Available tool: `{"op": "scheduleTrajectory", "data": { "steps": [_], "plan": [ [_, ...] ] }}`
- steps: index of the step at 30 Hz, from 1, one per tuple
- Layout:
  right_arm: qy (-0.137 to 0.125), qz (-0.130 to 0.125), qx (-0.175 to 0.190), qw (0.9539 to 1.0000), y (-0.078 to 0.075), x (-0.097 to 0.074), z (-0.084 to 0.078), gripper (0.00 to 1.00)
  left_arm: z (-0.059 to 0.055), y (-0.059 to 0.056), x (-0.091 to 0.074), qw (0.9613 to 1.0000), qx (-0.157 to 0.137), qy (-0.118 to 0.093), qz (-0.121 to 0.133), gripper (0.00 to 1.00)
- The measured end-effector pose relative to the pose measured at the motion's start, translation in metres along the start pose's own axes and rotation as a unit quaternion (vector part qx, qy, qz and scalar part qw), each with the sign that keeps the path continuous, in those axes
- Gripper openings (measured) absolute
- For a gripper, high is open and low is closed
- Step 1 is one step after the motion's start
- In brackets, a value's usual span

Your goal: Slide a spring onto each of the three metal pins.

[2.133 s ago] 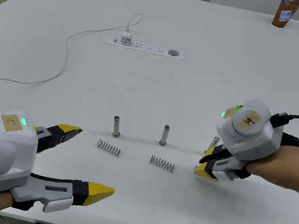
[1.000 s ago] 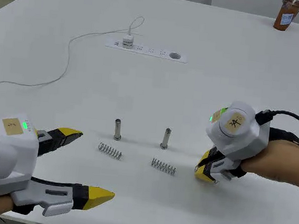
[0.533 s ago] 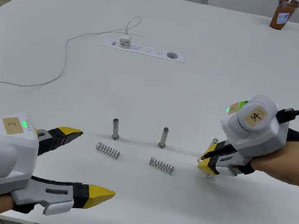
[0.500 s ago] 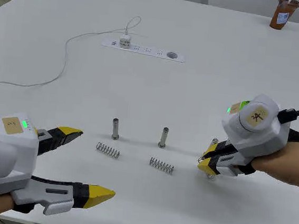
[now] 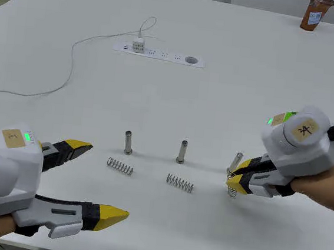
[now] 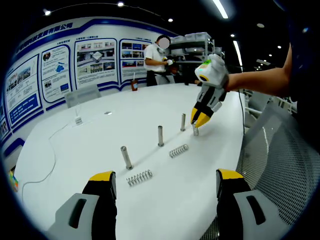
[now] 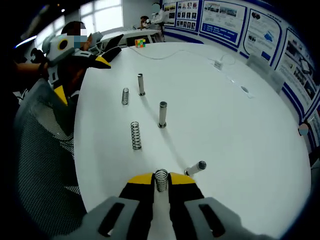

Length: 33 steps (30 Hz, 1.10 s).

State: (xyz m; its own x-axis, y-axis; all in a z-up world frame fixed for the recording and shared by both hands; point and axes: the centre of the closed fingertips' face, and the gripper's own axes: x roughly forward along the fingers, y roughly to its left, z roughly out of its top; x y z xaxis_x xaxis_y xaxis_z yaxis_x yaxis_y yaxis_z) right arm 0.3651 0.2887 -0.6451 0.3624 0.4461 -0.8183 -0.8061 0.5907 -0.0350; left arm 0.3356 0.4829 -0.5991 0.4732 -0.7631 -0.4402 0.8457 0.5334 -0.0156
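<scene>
Right gripper (image 5: 236, 179): jaws closed tight on a small steel coil spring (image 5: 232, 191), pinched between the yellow tips. In the right gripper view its axis runs forward along the jaws. In the head view it hangs below the tips, long axis near vertical. Lower end is at or just above the white tabletop (image 5: 246, 97), can't tell which. The spring sits just beside the base of the right-hand grey metal pin (image 5: 235, 162), not over its top. That pin looks to lean slightly toward the gripper. The middle grey metal pin (image 5: 182, 152) and the left-hand grey metal pin (image 5: 128, 142) stand upright, both bare.

Left gripper (image 5: 93, 180): jaws wide apart, holding nothing, touching nothing, hovering by the near table edge, well apart from the pins.

Left loose spring (image 5: 120, 166) lies flat near the foot of the left-hand pin. Middle loose spring (image 5: 180, 183) lies flat near the middle pin. Their long axes run roughly along the pin row.

Far side: white power strip (image 5: 159, 54) with a plug and a white cable (image 5: 73, 63). Brown cup (image 5: 313, 12) at the far edge, contents not readable
</scene>
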Motion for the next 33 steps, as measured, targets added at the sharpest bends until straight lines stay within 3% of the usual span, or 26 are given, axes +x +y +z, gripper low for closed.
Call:
{"op": "scheduleTrajectory", "data": {
  "steps": [6, 14, 22, 33],
  "plan": [
    [-0.014, -0.004, 0.016, 0.9998, 0.003, -0.009, 0.003, 0.12, 0.0, 0.0, 0.0, 1.0, 0.001, 0.0, -0.001, 0.84],
    [-0.079, -0.009, 0.044, 0.9959, 0.002, -0.033, 0.032, 0.12, -0.001, 0.001, 0.0, 1.0, 0.0, -0.001, 0.0, 0.84],
    [-0.135, -0.03, 0.065, 0.9882, -0.012, -0.052, 0.048, 0.12, 0.001, 0.001, 0.0, 1.0, 0.001, -0.003, 0.001, 0.84],
    [-0.174, -0.069, 0.083, 0.9789, -0.034, -0.06, 0.056, 0.12, 0.001, 0.002, -0.001, 1.0, 0.001, -0.002, 0.002, 0.84]
  ]
}}
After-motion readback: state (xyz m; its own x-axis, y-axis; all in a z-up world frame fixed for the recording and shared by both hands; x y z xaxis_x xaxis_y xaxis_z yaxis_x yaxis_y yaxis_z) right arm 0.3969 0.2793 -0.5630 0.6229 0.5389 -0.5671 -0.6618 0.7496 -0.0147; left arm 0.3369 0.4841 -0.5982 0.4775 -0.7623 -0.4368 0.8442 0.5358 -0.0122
